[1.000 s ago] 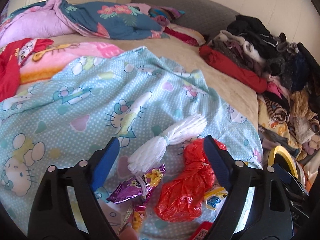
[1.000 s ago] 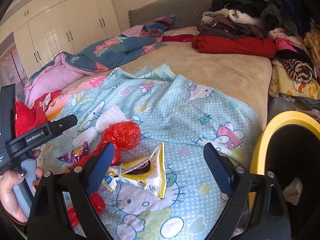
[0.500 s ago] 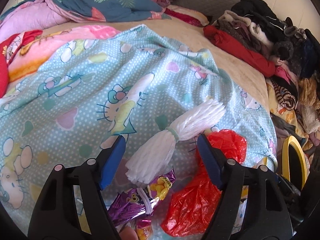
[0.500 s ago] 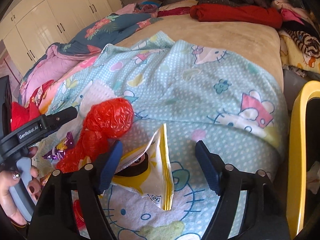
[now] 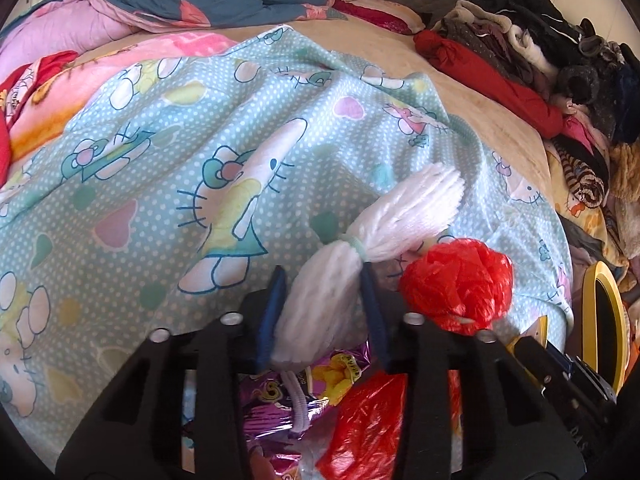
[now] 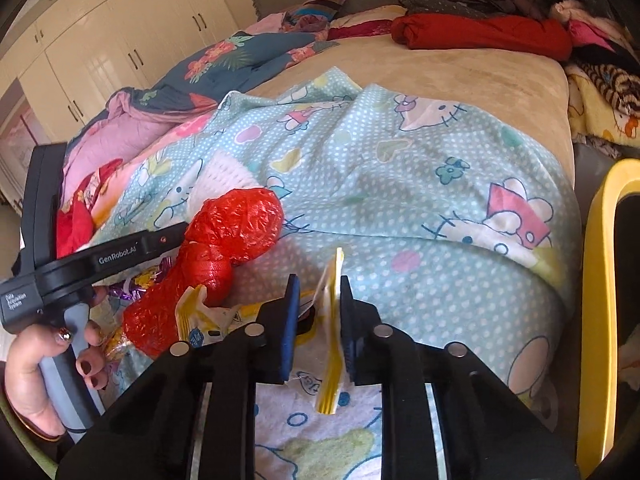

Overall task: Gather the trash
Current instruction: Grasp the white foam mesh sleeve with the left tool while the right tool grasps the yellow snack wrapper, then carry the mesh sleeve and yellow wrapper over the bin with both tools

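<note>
Claws narrower than before, closing.

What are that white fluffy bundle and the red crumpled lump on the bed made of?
The white bundle looks like soft foam netting, matte and ribbed, cinched at its middle by a pale band; it might be fibre instead. The red lump looks like thin plastic film: glossy, finely crinkled, slightly see-through.

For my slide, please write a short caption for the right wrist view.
Right gripper closing on a yellow-white wrapper on the cartoon-print sheet, beside a crumpled red bag.
</note>
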Tool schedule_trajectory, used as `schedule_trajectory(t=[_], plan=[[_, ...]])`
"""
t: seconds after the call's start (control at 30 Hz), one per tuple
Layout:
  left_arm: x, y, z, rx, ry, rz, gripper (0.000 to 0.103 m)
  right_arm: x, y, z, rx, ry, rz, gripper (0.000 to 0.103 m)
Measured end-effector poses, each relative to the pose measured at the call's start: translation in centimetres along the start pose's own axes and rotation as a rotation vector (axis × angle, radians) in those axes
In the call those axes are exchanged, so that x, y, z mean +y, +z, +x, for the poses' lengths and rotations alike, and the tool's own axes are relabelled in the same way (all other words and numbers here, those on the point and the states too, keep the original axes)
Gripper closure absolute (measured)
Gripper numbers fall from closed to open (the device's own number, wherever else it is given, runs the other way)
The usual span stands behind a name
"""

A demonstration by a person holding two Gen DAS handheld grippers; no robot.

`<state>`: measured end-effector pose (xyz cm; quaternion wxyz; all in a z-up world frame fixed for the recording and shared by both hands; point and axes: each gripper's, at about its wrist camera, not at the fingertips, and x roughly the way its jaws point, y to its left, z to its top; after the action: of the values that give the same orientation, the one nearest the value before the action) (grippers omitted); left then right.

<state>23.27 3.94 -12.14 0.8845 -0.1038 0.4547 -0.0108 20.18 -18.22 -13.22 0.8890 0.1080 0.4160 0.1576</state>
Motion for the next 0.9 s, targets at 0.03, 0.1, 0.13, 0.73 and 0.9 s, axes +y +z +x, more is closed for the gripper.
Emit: schedule_trajectory(t=[0.03, 0.1, 0.13, 0.73, 0.9], plan=[[0.0, 0.0, -0.1, -0.004, -0.007, -0.003, 0.079, -0.2, 0.0, -0.1, -0.002, 0.004, 0.007, 0.087], [0.1, -0.1, -0.6, -0.022, -0.025, -0.012, 0.082, -0.1, 0.0, -0.3, -0.009, 0.006, 0.005, 0.088], [0.2, -0.1, -1.0, -0.039, -0.038, -0.019, 0.083, 0.0, 0.0, -0.5, -0.016, 0.006, 0.000, 0.089], [-0.4, 0.1, -8.7, -0.234, -0.183, -0.097, 0.087, 0.8, 0.1, -5.7, -0.160, 0.046, -0.019, 0.093], [-1.1, -0.5, -9.9, -0.252, -0.194, -0.092, 0.087, 0.9, 0.0, -7.4, -0.183, 0.036, -0.037, 0.093]])
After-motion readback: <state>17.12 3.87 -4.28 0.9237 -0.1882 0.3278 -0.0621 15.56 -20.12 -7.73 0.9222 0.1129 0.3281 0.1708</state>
